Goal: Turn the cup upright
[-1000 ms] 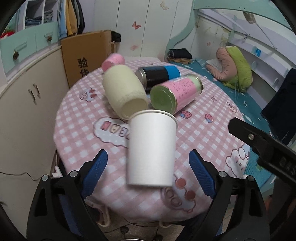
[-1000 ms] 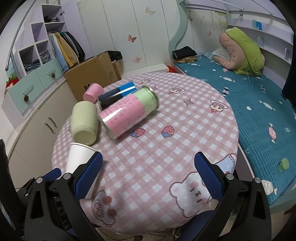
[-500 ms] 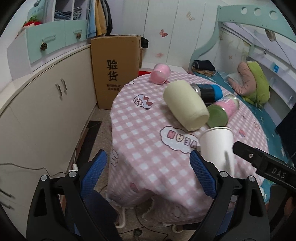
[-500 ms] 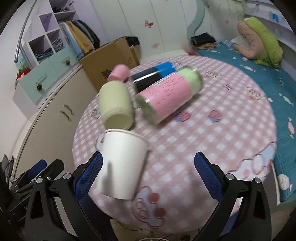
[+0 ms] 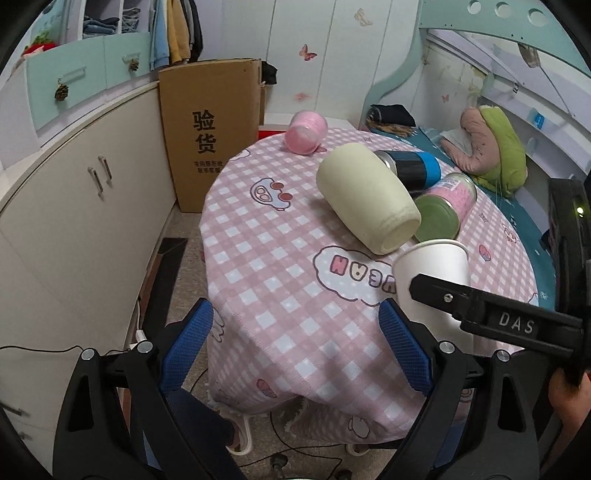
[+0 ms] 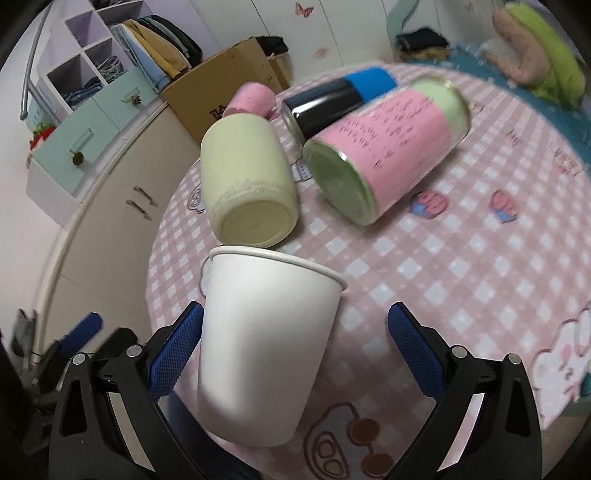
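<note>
Cardboard box (image 5: 212,133) upper left, printed "验货"; black bar (image 5: 495,319) lettered "DAS"; white paper cup (image 6: 264,343) upright at lower centre, near table (image 5: 273,280) edge; cream cup (image 6: 245,182), pink-labelled jar (image 6: 388,147) lying behind; left gripper (image 5: 295,345) spread, empty; right gripper (image 6: 291,347) spread, left pad (image 6: 173,347) beside cup.

The setting is a child's bedroom in a home. A bed with a teal patterned sheet (image 5: 517,221) and a green-and-pink plush cushion (image 5: 495,147) adjoins white wardrobe doors carrying butterfly stickers (image 5: 307,52), and an open closet of hanging clothes (image 5: 177,33) stands above pale teal drawers (image 5: 85,77). A round table under a pink-and-white checked cartoon tablecloth (image 5: 273,258) and a brown cardboard box with printed Chinese characters (image 5: 207,129) occupy the floor between them
</note>
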Demonstrator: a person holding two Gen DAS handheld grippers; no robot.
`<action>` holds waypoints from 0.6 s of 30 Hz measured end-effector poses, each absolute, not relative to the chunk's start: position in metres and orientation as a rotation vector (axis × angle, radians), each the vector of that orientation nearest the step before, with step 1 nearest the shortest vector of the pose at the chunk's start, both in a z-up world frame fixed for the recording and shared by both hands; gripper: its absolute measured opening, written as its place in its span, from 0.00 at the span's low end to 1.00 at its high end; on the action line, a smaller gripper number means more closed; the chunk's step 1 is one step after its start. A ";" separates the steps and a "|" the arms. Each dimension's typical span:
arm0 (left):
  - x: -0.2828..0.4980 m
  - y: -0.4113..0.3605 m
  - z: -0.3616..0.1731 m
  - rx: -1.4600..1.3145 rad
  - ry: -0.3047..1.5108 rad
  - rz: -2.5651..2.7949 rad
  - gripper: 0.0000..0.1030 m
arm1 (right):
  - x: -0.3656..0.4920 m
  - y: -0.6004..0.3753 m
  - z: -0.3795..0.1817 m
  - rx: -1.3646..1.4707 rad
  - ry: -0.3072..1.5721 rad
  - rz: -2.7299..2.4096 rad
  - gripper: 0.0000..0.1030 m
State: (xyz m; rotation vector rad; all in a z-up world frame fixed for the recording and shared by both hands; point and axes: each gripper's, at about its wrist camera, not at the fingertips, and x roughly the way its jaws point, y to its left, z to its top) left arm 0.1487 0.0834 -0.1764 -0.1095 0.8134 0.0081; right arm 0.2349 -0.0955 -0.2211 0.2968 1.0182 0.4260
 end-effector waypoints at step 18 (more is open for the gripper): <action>0.158 0.065 -0.178 -0.108 0.830 -0.047 0.89 | 0.218 -0.103 -0.187 0.148 0.860 0.434 0.67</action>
